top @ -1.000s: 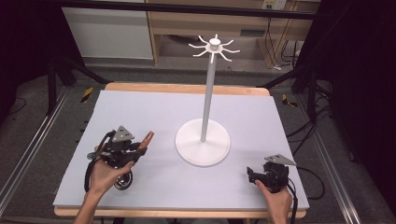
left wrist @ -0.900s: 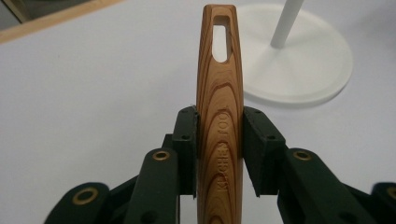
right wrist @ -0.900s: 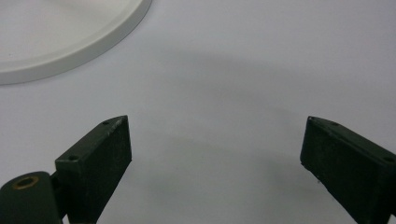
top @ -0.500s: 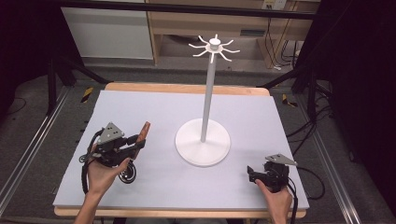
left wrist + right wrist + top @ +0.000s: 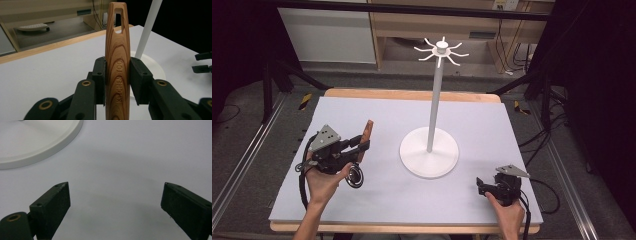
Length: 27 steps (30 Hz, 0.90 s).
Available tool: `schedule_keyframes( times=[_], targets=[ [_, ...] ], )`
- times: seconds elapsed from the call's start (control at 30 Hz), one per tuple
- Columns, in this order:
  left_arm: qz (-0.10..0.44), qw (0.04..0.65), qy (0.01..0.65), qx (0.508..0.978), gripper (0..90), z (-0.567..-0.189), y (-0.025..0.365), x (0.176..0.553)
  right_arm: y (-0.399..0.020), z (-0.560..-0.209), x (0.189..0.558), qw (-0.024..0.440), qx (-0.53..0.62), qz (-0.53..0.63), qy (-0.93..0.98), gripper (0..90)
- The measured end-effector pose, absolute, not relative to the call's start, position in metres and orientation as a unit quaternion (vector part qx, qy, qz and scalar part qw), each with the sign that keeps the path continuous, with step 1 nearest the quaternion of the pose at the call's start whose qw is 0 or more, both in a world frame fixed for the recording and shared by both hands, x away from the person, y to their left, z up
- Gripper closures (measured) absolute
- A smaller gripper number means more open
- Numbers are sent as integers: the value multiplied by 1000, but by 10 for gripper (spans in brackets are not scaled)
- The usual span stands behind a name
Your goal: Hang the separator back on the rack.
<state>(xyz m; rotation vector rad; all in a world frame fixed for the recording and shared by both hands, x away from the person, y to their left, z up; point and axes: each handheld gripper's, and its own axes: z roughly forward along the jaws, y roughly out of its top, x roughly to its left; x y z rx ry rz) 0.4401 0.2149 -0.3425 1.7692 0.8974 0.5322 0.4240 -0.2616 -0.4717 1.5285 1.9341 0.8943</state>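
A wooden kitchen-tool handle (image 5: 117,50), with a slot near its tip, stands between the pads of my left gripper (image 5: 117,72), which is shut on it. From above, the handle (image 5: 368,131) points up and away over the table's left half, held above the mat by the left gripper (image 5: 361,146). A dark round piece (image 5: 355,176) hangs below that hand; I cannot tell if it belongs to the tool. My right gripper (image 5: 482,186) rests low at the front right, its jaws (image 5: 115,202) wide apart with bare mat between them.
A white stand rises from a round base (image 5: 429,162) at the table's middle, its thin pole (image 5: 435,100) topped by several hooks (image 5: 441,50). The base edge (image 5: 37,142) lies just ahead of the right gripper. A pale mat (image 5: 492,125) covers the wooden table.
My left gripper has lifted with the wooden handle and drifted slightly left, the handle tip now higher. The right gripper has stayed in place.
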Motion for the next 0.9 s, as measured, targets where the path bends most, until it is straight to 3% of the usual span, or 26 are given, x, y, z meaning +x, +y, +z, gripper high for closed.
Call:
schedule_keyframes(
  times=[0.9],
  targets=[
    [229, 575, 340, 709, 673, -288, 195, 447, -260, -471, 425, 258, 564, 331, 711, 92]
  ],
)
